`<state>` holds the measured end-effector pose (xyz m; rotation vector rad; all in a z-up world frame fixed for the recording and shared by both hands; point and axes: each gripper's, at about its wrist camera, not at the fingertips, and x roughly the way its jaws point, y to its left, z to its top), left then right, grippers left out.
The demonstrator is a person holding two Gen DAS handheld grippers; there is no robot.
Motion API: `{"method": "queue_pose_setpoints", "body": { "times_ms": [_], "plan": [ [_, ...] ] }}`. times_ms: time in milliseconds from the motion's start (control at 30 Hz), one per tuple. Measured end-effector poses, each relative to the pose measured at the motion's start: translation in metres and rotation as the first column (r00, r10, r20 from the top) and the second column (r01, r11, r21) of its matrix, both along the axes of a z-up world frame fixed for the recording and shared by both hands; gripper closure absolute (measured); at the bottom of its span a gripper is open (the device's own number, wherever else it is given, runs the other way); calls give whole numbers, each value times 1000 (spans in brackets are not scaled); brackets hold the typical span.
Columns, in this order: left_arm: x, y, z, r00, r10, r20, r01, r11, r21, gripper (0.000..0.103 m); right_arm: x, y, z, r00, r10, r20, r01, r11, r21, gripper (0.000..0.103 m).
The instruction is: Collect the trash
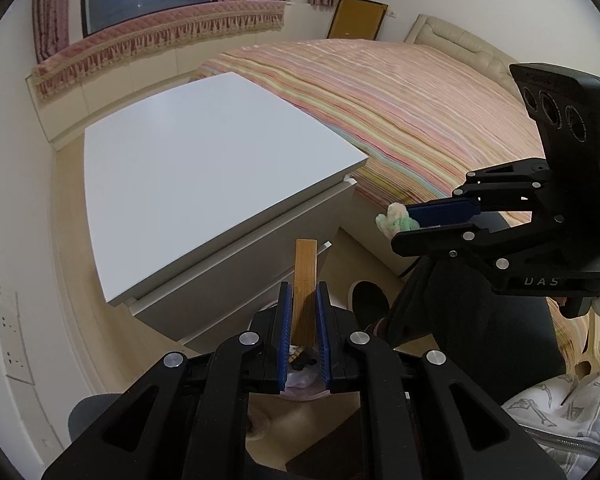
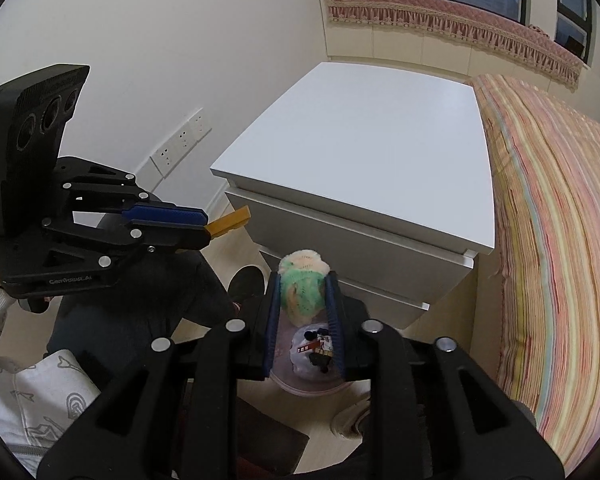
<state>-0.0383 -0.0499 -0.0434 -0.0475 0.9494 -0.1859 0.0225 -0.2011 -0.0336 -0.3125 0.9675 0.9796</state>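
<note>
My left gripper is shut on a flat yellow-brown strip that sticks out past its blue pads. The right wrist view shows that gripper at the left, the strip jutting from its tip. My right gripper is shut on a crumpled green, white and peach wad. From the left wrist view, the right gripper reaches in from the right with the wad at its tip. Beneath both grippers a small round bin with a pale liner stands on the floor, with some trash inside.
A white two-drawer nightstand stands just beyond the bin, against a bed with a striped cover. Wall sockets sit on the left wall. A person's dark trouser leg and dark slipper are close to the bin.
</note>
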Motion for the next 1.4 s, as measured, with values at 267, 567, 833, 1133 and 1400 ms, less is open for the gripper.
{"method": "queue_pose_setpoints", "body": {
  "times_ms": [267, 567, 833, 1133, 1400],
  "plan": [
    [-2, 8, -3, 998, 56, 1, -56, 998, -12, 13, 2, -4, -7, 1000, -21, -10, 21, 1000, 1, 9],
    [-3, 18, -5, 994, 108, -4, -108, 994, -24, 8, 4, -6, -12, 997, -71, -13, 71, 997, 1, 3],
    [-3, 22, -4, 992, 127, -11, -127, 991, -30, 7, 5, -3, -8, 996, -82, -33, 82, 997, 4, 3],
    [7, 34, 14, 982, 186, 16, -186, 983, 7, 7, 22, 1, 19, 992, -129, 9, 129, 991, 27, 3],
    [22, 47, 47, 973, 206, 104, -208, 978, 6, 7, 44, 10, 55, 985, -160, 72, 155, 985, 70, 3]
  ]
}}
